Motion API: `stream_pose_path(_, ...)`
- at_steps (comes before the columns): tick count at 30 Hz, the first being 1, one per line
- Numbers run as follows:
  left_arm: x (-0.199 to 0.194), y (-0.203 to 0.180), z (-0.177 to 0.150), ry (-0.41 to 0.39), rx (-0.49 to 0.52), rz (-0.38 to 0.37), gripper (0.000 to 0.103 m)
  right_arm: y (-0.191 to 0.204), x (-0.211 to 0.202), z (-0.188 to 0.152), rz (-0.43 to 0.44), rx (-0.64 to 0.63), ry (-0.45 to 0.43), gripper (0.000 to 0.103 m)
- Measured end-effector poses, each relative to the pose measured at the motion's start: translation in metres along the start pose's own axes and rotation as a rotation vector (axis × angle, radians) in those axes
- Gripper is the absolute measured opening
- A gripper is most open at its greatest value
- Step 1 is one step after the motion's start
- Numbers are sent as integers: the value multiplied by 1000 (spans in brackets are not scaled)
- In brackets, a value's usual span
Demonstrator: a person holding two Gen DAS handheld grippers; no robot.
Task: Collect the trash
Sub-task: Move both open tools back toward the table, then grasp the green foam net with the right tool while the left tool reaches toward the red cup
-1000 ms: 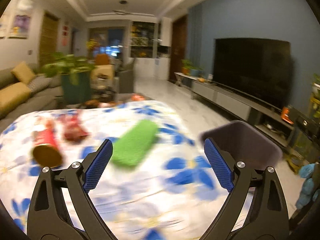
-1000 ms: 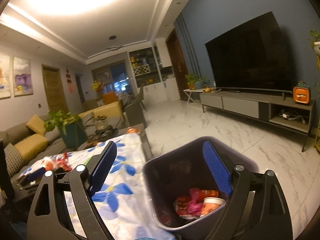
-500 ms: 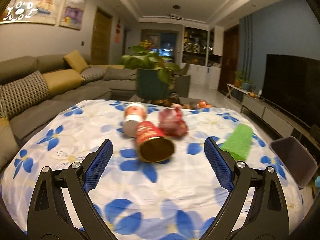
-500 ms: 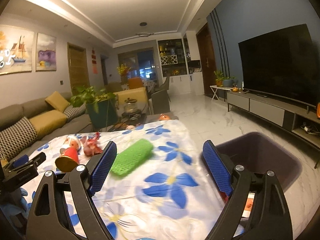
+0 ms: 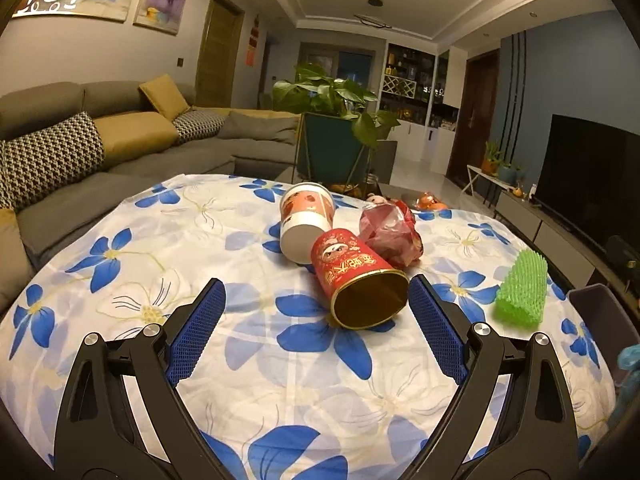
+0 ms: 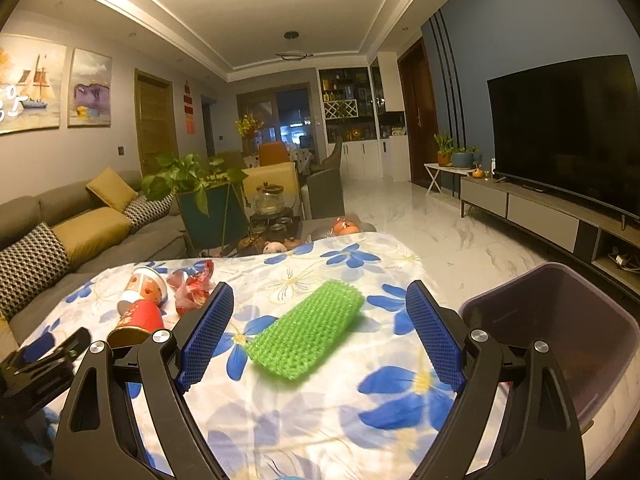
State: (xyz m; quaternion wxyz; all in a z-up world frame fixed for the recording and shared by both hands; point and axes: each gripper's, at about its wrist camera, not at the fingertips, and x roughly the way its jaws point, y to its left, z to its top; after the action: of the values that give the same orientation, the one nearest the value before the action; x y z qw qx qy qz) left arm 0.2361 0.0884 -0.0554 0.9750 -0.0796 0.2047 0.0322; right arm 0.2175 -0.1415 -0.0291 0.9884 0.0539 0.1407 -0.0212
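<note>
left tongs [image 5: 316, 328]: wide open, empty
red cup [image 5: 358, 278]: on its side, mouth toward left tongs, just ahead-right
right tongs [image 6: 320, 336]: wide open, empty, green mesh [image 6: 308, 334] between fingers

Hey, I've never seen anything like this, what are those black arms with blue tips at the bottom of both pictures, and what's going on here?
Those are two handheld grippers, one in each of a person's hands, each with a camera looking along its fingers. One picture is from the left gripper, the other from the right gripper. Both are open and hold nothing. They look over a table covered by a white cloth with blue flowers. On it lie a red paper cup on its side, a white paper cup on its side, a crumpled red plastic wrapper and a green foam net sleeve. A dark plastic bin stands beside the table, ready for the trash.
</note>
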Motion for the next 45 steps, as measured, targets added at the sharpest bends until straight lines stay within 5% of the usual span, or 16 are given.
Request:
stream_pose_path(16, 10, 12, 6, -4, -32, -13, 91, 21, 100, -17, -128, -7, 231, 79)
stream_pose_path(30, 10, 9, 4, 2, -16, -23, 91, 23, 119, -30, -152, -32, 343, 51)
stream_pose_path(37, 22, 1, 4, 57, 24, -36, 91, 21, 117, -29, -128, -22, 335, 23)
stream_pose_path(45, 54, -2, 3, 194, 5, -81, 61, 15, 101, -26, -74, 31, 286, 14)
